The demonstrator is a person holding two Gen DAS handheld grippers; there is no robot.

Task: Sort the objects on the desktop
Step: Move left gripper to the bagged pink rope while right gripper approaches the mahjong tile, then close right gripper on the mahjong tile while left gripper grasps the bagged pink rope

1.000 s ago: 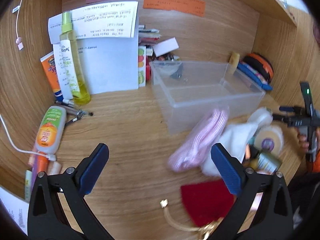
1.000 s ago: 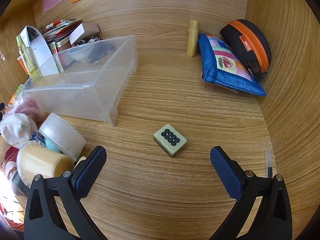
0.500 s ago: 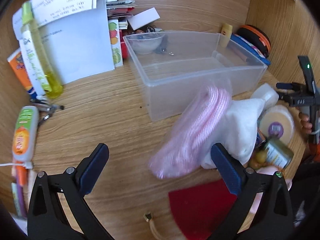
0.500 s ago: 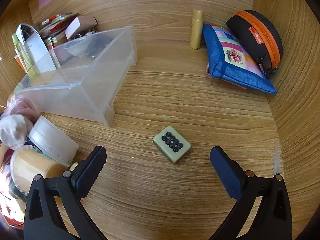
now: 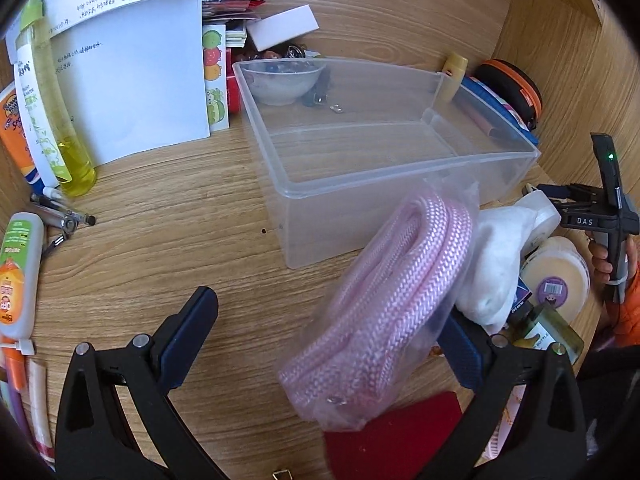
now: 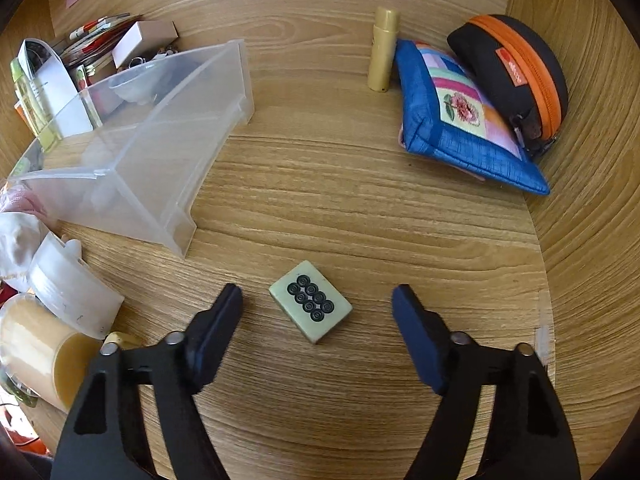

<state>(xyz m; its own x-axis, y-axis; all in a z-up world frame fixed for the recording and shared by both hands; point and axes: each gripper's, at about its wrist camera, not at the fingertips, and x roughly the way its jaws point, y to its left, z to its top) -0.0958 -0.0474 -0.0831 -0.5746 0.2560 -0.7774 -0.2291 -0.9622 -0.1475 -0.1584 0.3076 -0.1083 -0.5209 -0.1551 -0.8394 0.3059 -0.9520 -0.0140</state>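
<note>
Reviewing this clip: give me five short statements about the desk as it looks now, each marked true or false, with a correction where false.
1. A mahjong tile lies face up between the right gripper fingers. True; the fingers are closing and do not touch it.
2. The clear plastic bin is packed full. False; only a small bowl and a few small bits sit at its far end.
3. The pink rope is in a clear bag. True.
4. The blue pouch is inside the bin. False; it lies on the desk beside the black and orange case.
5. The left gripper is shut. False; its fingers stand wide apart.
</note>
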